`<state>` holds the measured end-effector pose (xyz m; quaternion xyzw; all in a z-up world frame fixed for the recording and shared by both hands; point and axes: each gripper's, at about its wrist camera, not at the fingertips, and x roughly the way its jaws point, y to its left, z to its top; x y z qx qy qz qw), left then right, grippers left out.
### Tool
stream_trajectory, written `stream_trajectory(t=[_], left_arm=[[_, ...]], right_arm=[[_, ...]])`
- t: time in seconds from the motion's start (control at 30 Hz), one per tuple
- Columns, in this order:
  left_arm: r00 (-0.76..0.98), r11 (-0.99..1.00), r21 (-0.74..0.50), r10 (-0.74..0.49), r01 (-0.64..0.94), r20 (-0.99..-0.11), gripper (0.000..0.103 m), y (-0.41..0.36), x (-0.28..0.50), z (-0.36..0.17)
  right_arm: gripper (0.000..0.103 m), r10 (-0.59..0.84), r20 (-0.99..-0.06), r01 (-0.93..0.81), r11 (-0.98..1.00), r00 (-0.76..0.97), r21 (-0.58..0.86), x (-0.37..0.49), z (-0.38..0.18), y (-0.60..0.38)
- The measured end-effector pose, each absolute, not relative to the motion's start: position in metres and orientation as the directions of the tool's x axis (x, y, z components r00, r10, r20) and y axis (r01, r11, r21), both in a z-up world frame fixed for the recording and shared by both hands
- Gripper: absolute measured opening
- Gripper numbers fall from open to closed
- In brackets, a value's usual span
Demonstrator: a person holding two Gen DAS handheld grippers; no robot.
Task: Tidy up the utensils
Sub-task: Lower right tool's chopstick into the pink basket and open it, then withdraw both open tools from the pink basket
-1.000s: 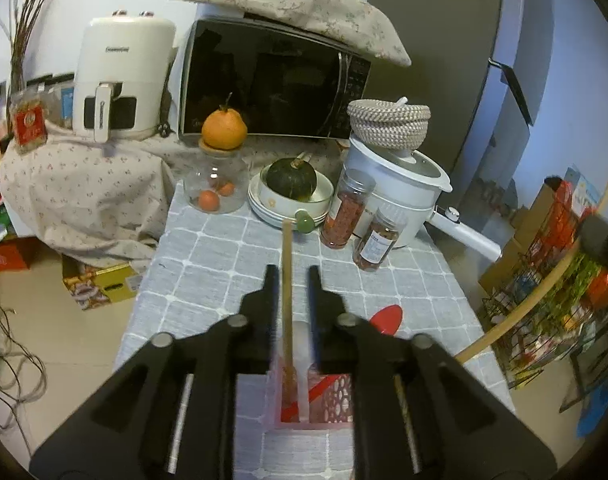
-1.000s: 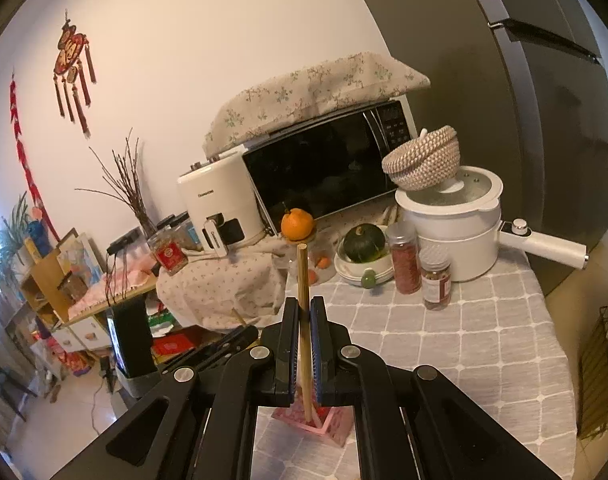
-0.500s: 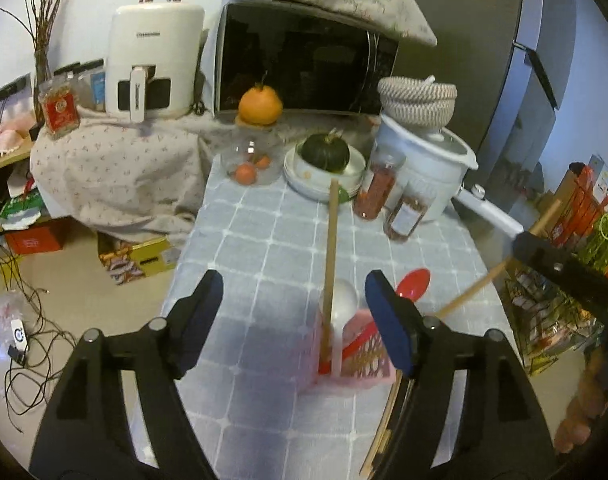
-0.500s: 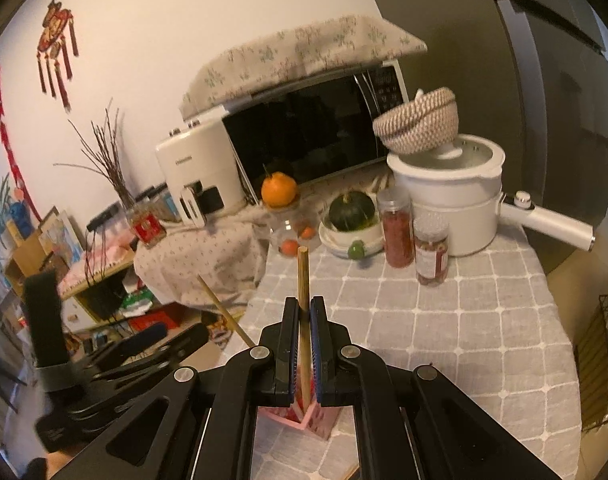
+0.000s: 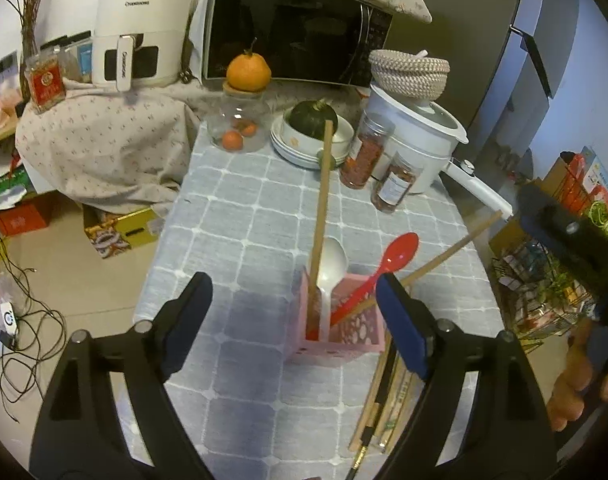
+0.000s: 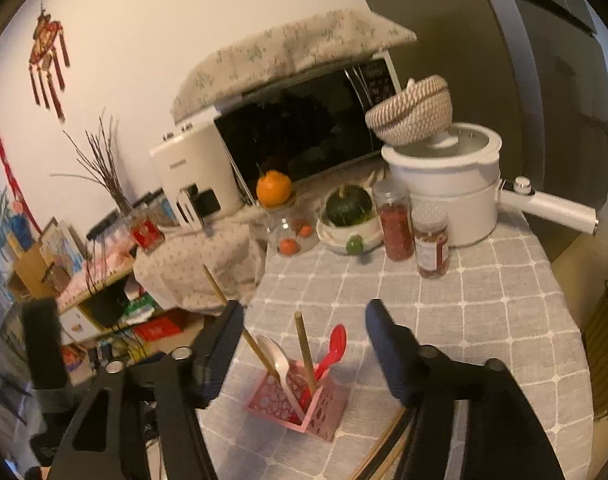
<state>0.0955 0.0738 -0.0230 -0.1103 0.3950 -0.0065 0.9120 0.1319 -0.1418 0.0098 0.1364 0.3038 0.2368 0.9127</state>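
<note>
While both hand-held grippers are being held above the grey checked surface (image 5: 240,240), four utensils are being carried upright by the pink perforated holder (image 5: 336,328): two wooden chopsticks, one white spoon (image 5: 333,264) and one red spoon (image 5: 388,268). One straight chopstick (image 5: 322,208) is being propped in the holder's left compartment beside the white plastic spoon, and the second chopstick (image 5: 444,256) is being leaned out to the right alongside the glossy red spoon. The left hand-held gripper (image 5: 292,308) is being kept wide, its jaws having just been opening, with the holder lying between and beyond its blue-padded fingers and nothing pressed by them. The right hand-held gripper (image 6: 304,332) is likewise being held spread, its jaws having just been opening, with the chopstick tops showing in the gap untouched. Several more thin sticks (image 5: 380,400) are being left flat on the surface just beside the holder's right corner; their exact count cannot be told. Further back, two clear cylindrical spice jars (image 5: 364,156) with reddish contents are being stood near one white lidded pot (image 5: 416,140), on which one woven round basket (image 5: 408,72) is being carried. One dark green squash (image 5: 312,120) is being cradled in a stack of white bowls, and one orange (image 5: 248,72) is being balanced on a glass jar.
</note>
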Motion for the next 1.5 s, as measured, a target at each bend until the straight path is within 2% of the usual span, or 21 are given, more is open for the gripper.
stream_trajectory(t=[0.13, 0.3, 0.67, 1.03, 1.37, 1.5], left_arm=[[0.683, 0.976, -0.209, -0.108, -0.068, -0.723, 0.086, 0.069, 0.092, -0.025], [0.672, 0.977, -0.205, -0.12, -0.049, -0.731, 0.093, 0.064, 0.085, -0.031], [0.606, 0.99, -0.141, -0.101, -0.018, -0.789, 0.095, 0.049, 0.079, -0.063], [0.528, 0.993, -0.117, -0.088, -0.021, -0.845, 0.095, 0.043, 0.08, -0.082], [0.461, 0.993, -0.11, -0.082, -0.034, -0.884, 0.095, 0.041, 0.087, -0.092], [0.448, 0.993, -0.118, -0.093, -0.028, -0.889, 0.095, 0.039, 0.088, -0.093]], right_arm=[[0.084, 0.499, -0.454, -0.347, 0.858, 0.738, 0.379, 0.122, 0.02, -0.157], [0.088, 0.473, -0.47, -0.327, 0.874, 0.746, 0.36, 0.116, 0.016, -0.175], [0.089, 0.361, -0.632, -0.252, 0.933, 0.686, 0.259, 0.118, -0.039, -0.195], [0.089, 0.249, -0.822, -0.187, 0.966, 0.512, 0.176, 0.136, -0.111, -0.198], [0.089, 0.12, -0.938, -0.099, 0.991, 0.326, 0.092, 0.161, -0.169, -0.199], [0.089, 0.108, -0.954, -0.058, 0.994, 0.278, 0.096, 0.17, -0.186, -0.205]])
